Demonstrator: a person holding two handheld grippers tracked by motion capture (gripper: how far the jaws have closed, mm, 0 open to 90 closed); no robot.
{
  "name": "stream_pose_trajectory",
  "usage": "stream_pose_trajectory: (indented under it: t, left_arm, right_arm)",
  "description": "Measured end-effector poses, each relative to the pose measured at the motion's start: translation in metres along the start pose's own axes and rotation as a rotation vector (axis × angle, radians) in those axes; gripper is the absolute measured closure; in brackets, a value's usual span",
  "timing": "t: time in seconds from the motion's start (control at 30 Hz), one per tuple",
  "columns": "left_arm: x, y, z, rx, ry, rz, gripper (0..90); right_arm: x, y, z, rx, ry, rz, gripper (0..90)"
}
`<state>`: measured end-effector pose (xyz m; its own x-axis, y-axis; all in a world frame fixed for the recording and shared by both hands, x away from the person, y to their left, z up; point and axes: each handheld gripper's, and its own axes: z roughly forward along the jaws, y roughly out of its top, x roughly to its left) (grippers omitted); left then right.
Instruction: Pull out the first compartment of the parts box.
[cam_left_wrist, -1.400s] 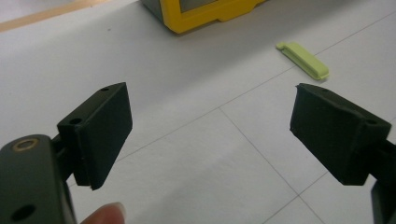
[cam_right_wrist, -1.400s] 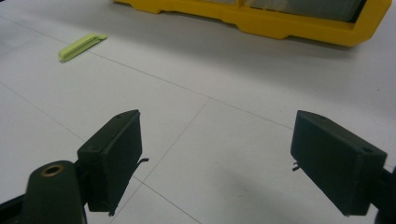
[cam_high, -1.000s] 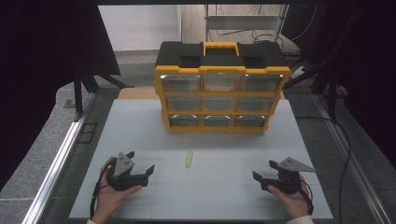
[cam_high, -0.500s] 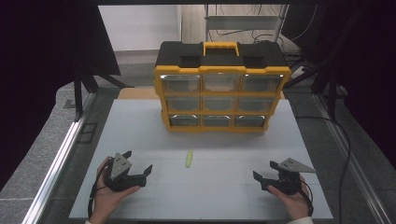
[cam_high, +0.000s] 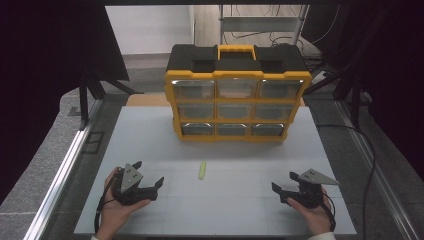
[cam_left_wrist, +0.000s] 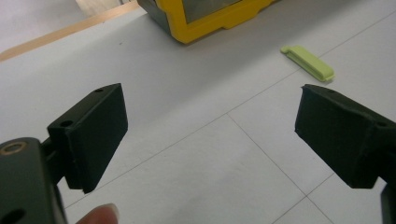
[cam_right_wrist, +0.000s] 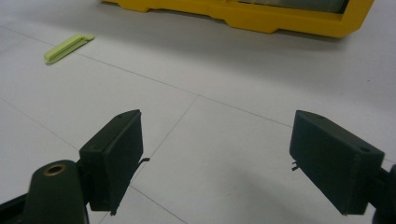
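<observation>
A clip (cam_high: 202, 170) lies on the table (cam_high: 150, 140) before the drawer cabinet (cam_high: 237, 95).

so there's this little lime-green plastic clip (cam_high: 202, 170), long and flat, lying flat on the white bench (cam_high: 240, 210) just in front of the yellow organizer (cam_high: 235, 95), untouched

High view: fixed above the near edge, facing 12 o'clock and down over the whole white table (cam_high: 150, 140). Left gripper view: low, close to the surface, aimed toward 1 o'clock between own jaws. Right gripper view: equally low, aimed toward 11 o'clock. Shared by all three: green clip (cam_high: 203, 170) (cam_left_wrist: 308, 62) (cam_right_wrist: 68, 47) and yellow drawer case (cam_high: 235, 95) (cam_left_wrist: 210, 16) (cam_right_wrist: 261, 18)
</observation>
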<state>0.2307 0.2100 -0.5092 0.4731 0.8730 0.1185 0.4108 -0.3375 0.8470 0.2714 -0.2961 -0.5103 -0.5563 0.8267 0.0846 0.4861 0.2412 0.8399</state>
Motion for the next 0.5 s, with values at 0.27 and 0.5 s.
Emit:
stream_pose_trajectory:
  t: [0.27,0.5]
  left_arm:
    - [-0.0032,0.0023,-0.001,-0.015,-0.03,0.022,10.0]
    - [-0.0094,0.0078,-0.0002,-0.031,-0.075,0.024,10.0]
  right_arm:
    - [0.0019,0.0011,-0.0027,-0.017,-0.02,-0.008,17.8]
    - [0.0006,0.0008,-0.002,-0.013,-0.017,-0.005,17.8]
